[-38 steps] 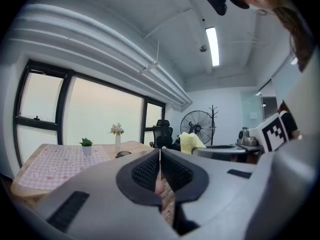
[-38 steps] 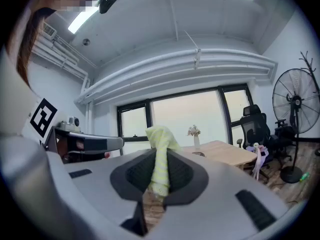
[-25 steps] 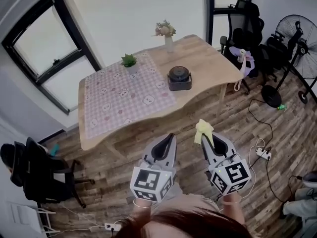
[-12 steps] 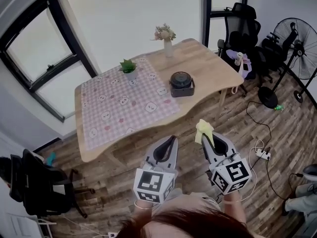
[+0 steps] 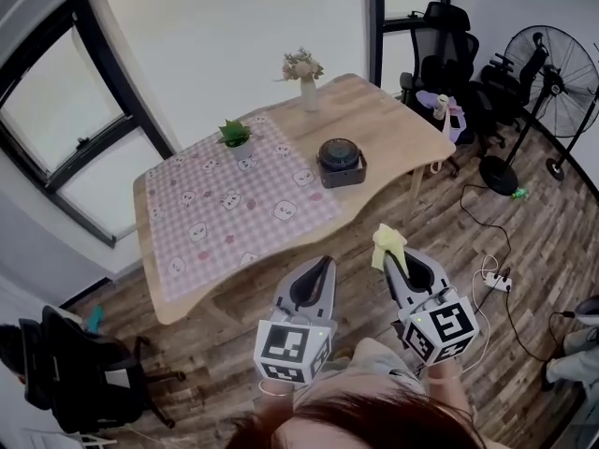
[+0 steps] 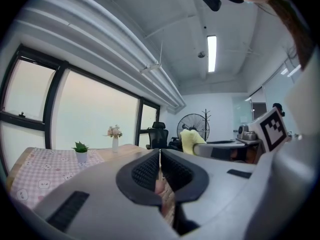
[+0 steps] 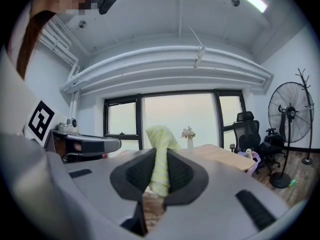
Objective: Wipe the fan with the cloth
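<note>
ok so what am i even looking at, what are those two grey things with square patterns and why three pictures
No robot here: a person holds a hand-held gripper in each hand; the patterned cubes are part of them. One picture is from a camera on the person's head, looking down; the other two are from cameras riding on each one. The left hand-held gripper is shut and empty. The right hand-held gripper pinches a yellow cloth. Ahead stands a wooden table with a pink checked tablecloth, a small black fan, a potted plant and a vase of flowers.
</note>
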Tool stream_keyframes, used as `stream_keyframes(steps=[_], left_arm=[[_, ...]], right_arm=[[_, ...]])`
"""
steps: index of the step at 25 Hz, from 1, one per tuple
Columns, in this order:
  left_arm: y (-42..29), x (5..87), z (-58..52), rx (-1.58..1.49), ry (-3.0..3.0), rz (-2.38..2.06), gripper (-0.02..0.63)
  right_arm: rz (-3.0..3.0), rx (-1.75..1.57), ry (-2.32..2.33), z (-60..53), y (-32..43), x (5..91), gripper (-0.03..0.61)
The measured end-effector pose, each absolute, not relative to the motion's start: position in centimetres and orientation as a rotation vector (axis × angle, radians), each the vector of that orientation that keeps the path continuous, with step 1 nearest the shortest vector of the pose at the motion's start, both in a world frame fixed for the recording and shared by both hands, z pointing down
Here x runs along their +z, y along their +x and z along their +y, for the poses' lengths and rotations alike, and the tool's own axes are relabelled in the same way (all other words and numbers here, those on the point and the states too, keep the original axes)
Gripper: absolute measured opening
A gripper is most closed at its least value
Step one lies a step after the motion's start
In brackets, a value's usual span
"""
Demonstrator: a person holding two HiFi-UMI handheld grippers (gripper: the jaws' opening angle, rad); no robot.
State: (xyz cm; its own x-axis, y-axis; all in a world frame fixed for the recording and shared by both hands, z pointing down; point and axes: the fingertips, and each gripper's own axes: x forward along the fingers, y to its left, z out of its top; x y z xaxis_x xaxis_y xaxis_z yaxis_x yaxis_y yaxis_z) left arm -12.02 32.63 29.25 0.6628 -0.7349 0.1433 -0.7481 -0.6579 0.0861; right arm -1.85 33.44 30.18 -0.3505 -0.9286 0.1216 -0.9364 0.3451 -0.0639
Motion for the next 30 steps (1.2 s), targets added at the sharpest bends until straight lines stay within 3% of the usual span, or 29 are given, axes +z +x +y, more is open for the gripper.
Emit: stream_keyframes(steps=[30], left_arm=[[-4.7,30.5,17.6,0.185,2.720,-1.202,0.014]], right_arm=[[-2.508,0.281,1.786,19.1,5.7,32.0,0.049]])
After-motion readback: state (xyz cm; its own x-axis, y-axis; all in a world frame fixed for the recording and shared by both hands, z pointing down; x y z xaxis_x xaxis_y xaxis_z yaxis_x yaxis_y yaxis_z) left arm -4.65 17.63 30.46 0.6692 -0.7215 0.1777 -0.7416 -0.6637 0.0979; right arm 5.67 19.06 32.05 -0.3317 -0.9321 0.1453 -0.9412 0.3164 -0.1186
